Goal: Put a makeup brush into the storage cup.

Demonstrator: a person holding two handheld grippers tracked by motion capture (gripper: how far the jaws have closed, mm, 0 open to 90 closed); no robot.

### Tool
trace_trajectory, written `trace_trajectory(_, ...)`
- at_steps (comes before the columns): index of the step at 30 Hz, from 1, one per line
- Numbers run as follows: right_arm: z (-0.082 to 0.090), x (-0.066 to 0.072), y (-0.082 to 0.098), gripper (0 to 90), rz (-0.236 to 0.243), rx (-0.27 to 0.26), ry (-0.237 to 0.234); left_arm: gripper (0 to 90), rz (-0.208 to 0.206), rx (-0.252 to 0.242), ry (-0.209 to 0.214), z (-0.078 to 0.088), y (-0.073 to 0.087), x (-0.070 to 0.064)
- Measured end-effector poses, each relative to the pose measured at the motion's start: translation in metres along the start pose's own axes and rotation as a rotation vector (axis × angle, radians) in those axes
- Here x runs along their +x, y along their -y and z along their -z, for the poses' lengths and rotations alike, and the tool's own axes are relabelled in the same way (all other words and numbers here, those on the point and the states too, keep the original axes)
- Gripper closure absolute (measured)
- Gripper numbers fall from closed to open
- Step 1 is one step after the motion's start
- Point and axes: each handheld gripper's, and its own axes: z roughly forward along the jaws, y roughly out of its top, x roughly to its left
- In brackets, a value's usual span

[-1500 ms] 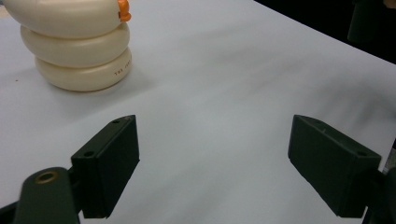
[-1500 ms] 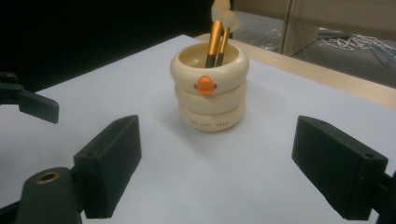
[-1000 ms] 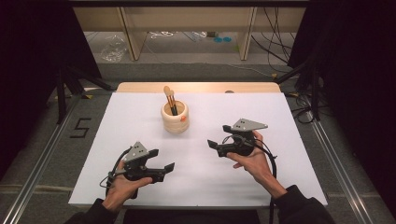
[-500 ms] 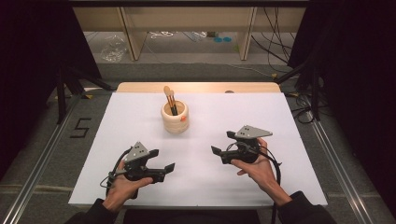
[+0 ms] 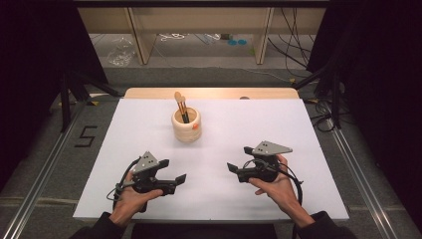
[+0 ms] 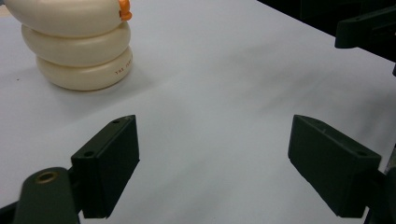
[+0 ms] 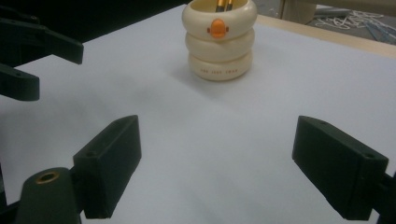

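Standing upright in the cream ringed holder [image 5: 186, 126], two brushes [image 5: 181, 106]; both claws wide, empty.

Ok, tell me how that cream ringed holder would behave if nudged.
The cream holder is squat and wide-based, so it would probably slide rather than tip. Its glossy surface may be slippery. The brushes lean loosely inside and could rattle or shift.

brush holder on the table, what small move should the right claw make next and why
Probably ease the right claw forward toward the brush holder. Both claws are open and empty, well short of it, and the right gripper view has the holder straight ahead with brushes standing inside. The left claw can wait.
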Motion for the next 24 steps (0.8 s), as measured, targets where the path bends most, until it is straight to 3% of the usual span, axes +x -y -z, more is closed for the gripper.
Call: trace_trajectory(24,0.0053,-0.0003,0.0067,16.4,-0.007,-0.005,0.023,16.2,0.000,0.003,-0.003,-0.0006,-0.0005,-0.0008)
